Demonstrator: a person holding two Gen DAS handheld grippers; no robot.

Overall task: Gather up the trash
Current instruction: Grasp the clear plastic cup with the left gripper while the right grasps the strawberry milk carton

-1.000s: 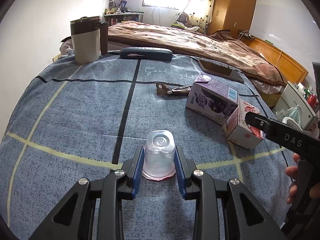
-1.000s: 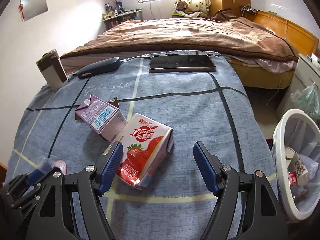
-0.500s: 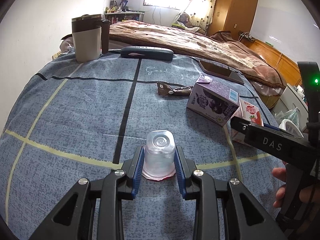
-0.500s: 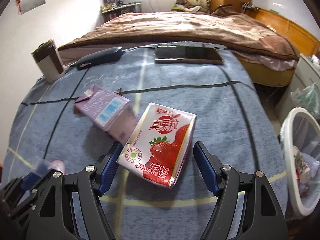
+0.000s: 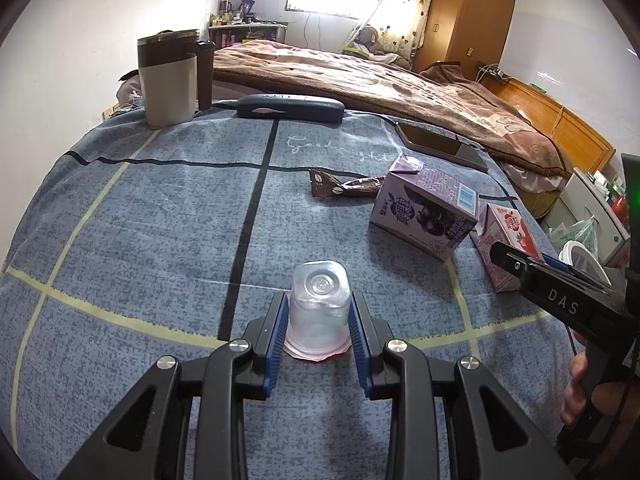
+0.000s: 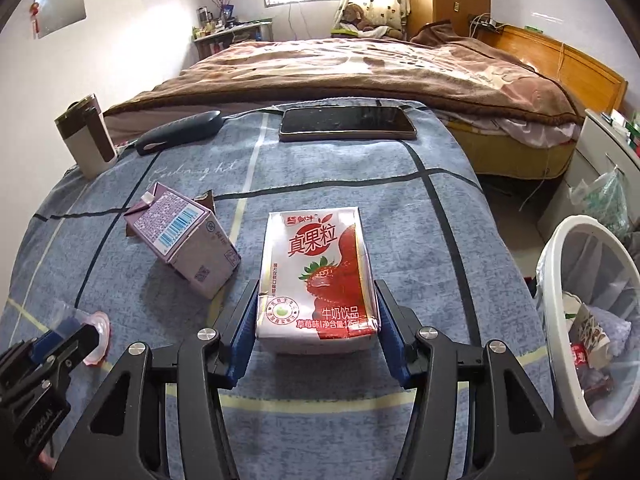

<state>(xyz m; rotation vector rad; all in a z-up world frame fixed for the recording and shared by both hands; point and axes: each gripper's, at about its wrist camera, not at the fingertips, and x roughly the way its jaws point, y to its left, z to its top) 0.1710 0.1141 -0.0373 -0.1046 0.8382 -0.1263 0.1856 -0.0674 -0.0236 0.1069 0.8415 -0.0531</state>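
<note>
My left gripper (image 5: 319,322) is shut on a clear plastic cup (image 5: 319,304) that stands upside down on the blue bedspread (image 5: 160,240). My right gripper (image 6: 316,338) has a red strawberry milk carton (image 6: 316,276) lying flat between its fingers. Its jaws are closing, and both blue pads (image 6: 244,336) touch the carton's sides. A purple milk carton (image 6: 184,244) lies just left of it, and a brown snack wrapper (image 5: 344,186) lies beyond that. The left view shows the right gripper's body (image 5: 560,300) at the right edge, in a person's hand.
A white bin (image 6: 588,420) holding some trash stands on the floor off the bed's right edge. A phone (image 6: 346,124), a dark glasses case (image 5: 290,108) and a brown-and-white mug (image 5: 168,80) sit at the far side. A brown blanket lies beyond them.
My right gripper has moved forward around the strawberry carton, and its jaws have narrowed onto the carton's sides. The left gripper and its cup have stayed put.
</note>
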